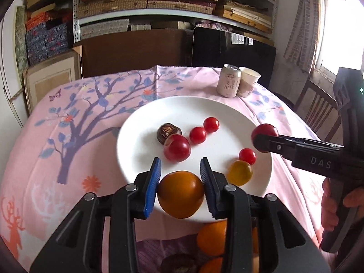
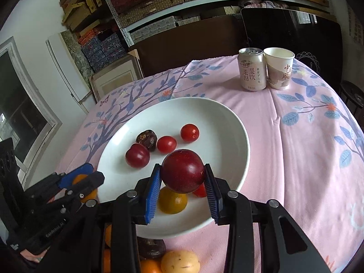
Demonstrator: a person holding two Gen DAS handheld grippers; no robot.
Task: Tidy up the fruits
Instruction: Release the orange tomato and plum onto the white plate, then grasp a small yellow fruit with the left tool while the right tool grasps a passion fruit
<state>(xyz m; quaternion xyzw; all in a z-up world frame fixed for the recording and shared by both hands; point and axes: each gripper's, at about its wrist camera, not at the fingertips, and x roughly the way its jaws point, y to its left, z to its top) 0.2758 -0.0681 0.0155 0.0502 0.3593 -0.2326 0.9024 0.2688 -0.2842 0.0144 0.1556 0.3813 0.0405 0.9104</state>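
A white plate (image 1: pixel 145 122) (image 2: pixel 229 122) lies on the pink tablecloth. On it are a dark red plum (image 1: pixel 177 148) (image 2: pixel 137 155), a brown wrinkled fruit (image 1: pixel 167 131) (image 2: pixel 146 139), cherry tomatoes (image 1: pixel 198 135) (image 2: pixel 166 144) and a small yellow-orange fruit (image 1: pixel 240 172) (image 2: pixel 172 199). My left gripper (image 1: pixel 180 167) (image 2: pixel 77 177) is shut on an orange fruit (image 1: pixel 180 193) over the plate's near rim. My right gripper (image 2: pixel 183 170) (image 1: pixel 265 141) is shut on a dark red plum (image 2: pixel 183 173) (image 1: pixel 265 130) above the plate's right side.
A drink can (image 1: pixel 228 80) (image 2: pixel 252 69) and a paper cup (image 1: pixel 248 81) (image 2: pixel 279 70) stand at the table's far right. More fruits lie below the grippers near the front edge: oranges (image 1: pixel 211 238), a yellow fruit (image 2: pixel 180 261), a dark fruit (image 2: pixel 151 248). A wooden chair (image 1: pixel 318 107) stands right of the table.
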